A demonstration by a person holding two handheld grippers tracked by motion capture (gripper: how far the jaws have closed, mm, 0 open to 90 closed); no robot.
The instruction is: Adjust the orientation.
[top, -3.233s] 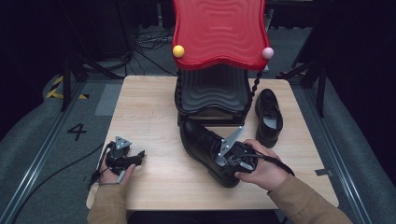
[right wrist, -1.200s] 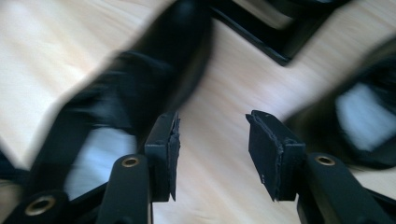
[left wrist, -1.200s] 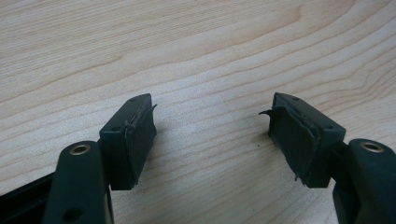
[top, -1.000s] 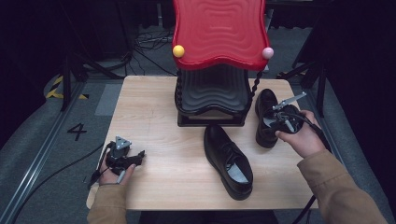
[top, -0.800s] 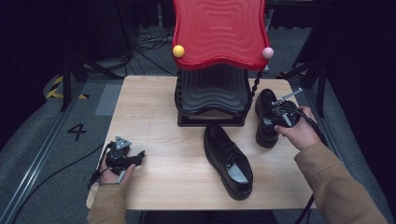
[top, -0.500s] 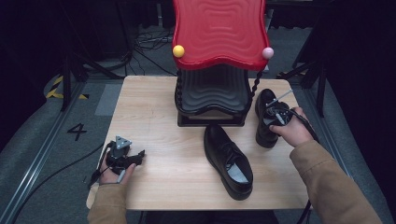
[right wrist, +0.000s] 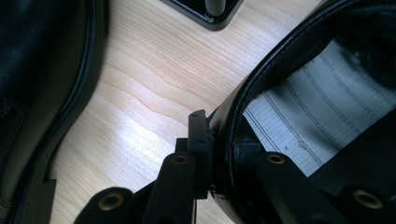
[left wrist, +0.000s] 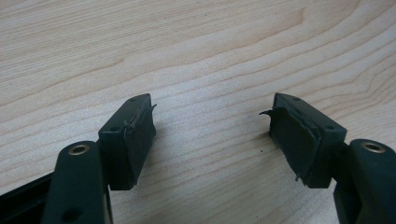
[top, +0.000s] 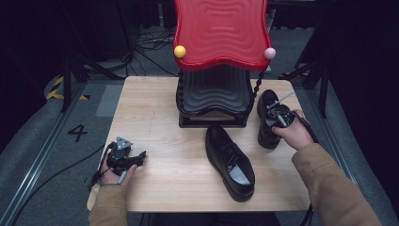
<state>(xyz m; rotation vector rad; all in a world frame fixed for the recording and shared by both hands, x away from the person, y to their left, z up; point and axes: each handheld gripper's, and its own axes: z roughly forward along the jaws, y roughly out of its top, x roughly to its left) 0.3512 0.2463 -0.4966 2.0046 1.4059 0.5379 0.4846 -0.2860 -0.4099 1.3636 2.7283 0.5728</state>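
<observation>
Right gripper view: shoe [right wrist: 299,121] wall between jaws (clamped)

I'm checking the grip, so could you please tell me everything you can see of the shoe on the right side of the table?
The right shoe is a black, glossy, leather-looking dress shoe. It stands upright on the table, right of the rack, toe pointing away from the person. Its pale striped insole shows inside. The right hand-held gripper has just closed on its side wall, one jaw outside, one inside. The other shoe lies apart.
</observation>
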